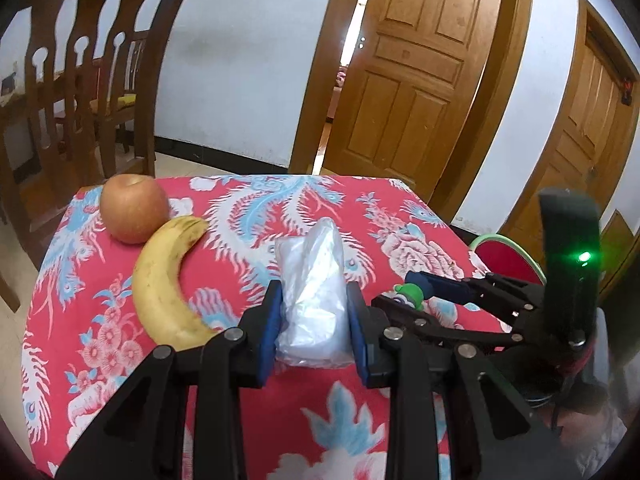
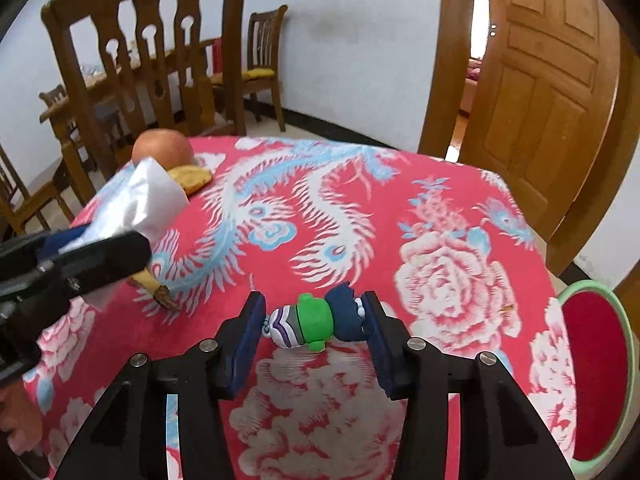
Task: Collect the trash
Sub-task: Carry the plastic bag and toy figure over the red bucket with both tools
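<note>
My left gripper (image 1: 314, 312) is shut on a crumpled clear plastic bag (image 1: 314, 288), held just above the red flowered tablecloth (image 1: 240, 408). The bag also shows at the left of the right wrist view (image 2: 132, 200). My right gripper (image 2: 316, 330) is shut on a small toy figure (image 2: 316, 322) with a green middle, a striped end and a dark blue end, held sideways over the cloth. In the left wrist view the right gripper (image 1: 412, 292) sits to the right of the bag with the toy (image 1: 408, 294) between its pads.
A banana (image 1: 164, 280) and an apple (image 1: 134, 208) lie at the table's left. A red bin with a green rim (image 2: 592, 376) stands below the table's right edge. Wooden chairs (image 2: 152, 60) stand behind the table, doors (image 1: 412, 72) beyond.
</note>
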A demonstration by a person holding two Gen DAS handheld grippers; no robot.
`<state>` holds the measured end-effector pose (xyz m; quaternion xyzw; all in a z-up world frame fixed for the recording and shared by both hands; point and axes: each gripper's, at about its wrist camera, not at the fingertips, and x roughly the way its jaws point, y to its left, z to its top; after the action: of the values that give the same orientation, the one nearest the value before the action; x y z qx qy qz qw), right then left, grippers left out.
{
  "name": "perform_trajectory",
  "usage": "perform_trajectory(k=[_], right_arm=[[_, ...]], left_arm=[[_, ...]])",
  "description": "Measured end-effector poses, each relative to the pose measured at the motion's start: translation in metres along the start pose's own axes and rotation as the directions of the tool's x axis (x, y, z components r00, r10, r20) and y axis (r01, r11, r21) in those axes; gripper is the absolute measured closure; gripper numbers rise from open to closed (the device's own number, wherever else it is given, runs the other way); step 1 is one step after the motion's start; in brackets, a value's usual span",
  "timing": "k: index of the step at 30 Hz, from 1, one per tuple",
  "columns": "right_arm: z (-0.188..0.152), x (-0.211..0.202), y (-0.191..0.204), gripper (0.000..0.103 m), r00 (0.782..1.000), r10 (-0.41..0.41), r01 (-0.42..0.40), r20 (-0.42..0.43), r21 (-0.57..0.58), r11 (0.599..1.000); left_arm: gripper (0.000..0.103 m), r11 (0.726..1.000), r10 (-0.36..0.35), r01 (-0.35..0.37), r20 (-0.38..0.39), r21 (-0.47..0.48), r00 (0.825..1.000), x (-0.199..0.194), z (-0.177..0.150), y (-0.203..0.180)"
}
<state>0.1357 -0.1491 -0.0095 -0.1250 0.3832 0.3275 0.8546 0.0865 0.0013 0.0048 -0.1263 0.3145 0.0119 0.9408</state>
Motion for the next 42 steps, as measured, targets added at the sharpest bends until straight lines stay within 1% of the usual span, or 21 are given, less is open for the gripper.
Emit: perform_trajectory(k=[3,10,16,17,20,22,27,29,31,33,39,42], right_arm=[[0.001,-0.01,-0.008,0.053,0.999,0.025,-0.026,0.029,0.016,1.0],[0.0,-0.02,-0.033,0.053,0.998,0.004,-0.008,0.069,0.072,0.997],[-0.011,-0.036,-0.068,0.053,0.994,-0.034,0.018,0.104,0.144,0.989],[-0.013,-0.037,-0.077,0.053,0.994,-0.048,0.033,0.093,0.156,0.987],[-0.021,-0.046,-0.099,0.053,0.991,-0.08,0.059,0.106,0.193,0.979],[-0.026,-0.056,-0.116,0.053,0.987,-0.098,0.066,0.129,0.227,0.972],[-0.053,-0.075,-0.16,0.053,0.979,-0.071,0.004,0.193,0.324,0.946],[-0.059,-0.078,-0.173,0.053,0.979,-0.089,0.02,0.183,0.35,0.937],[-0.066,-0.083,-0.184,0.053,0.975,-0.1,0.019,0.201,0.369,0.929],[-0.072,-0.084,-0.196,0.053,0.976,-0.115,0.033,0.185,0.395,0.918],[-0.081,-0.095,-0.222,0.053,0.969,-0.146,0.045,0.201,0.438,0.898],[-0.09,-0.098,-0.238,0.053,0.964,-0.179,0.067,0.195,0.475,0.877]], left_arm=[[0.072,1.0,-0.013,0.013,0.001,0.015,1.0,0.002,0.003,-0.012],[0.072,0.997,-0.031,0.031,-0.007,0.068,1.0,0.014,0.008,-0.045],[0.072,0.992,-0.076,0.078,-0.023,0.096,0.997,0.03,0.005,-0.077],[0.072,0.992,-0.082,0.084,-0.031,0.094,0.996,0.034,0.005,-0.082],[0.072,0.99,-0.114,0.118,-0.062,0.078,0.992,0.048,0.006,-0.096],[0.072,0.989,-0.121,0.126,-0.068,0.078,0.99,0.053,0.005,-0.106],[0.072,0.982,-0.145,0.155,-0.096,0.106,0.985,0.066,0.003,-0.133],[0.072,0.98,-0.149,0.16,-0.098,0.116,0.984,0.072,0.003,-0.142],[0.072,0.977,-0.159,0.172,-0.103,0.127,0.982,0.077,0.003,-0.153],[0.072,0.974,-0.164,0.178,-0.109,0.138,0.98,0.084,0.003,-0.163],[0.072,0.959,-0.197,0.221,-0.139,0.177,0.97,0.103,0.004,-0.198],[0.072,0.949,-0.216,0.245,-0.154,0.2,0.964,0.112,0.003,-0.217]])
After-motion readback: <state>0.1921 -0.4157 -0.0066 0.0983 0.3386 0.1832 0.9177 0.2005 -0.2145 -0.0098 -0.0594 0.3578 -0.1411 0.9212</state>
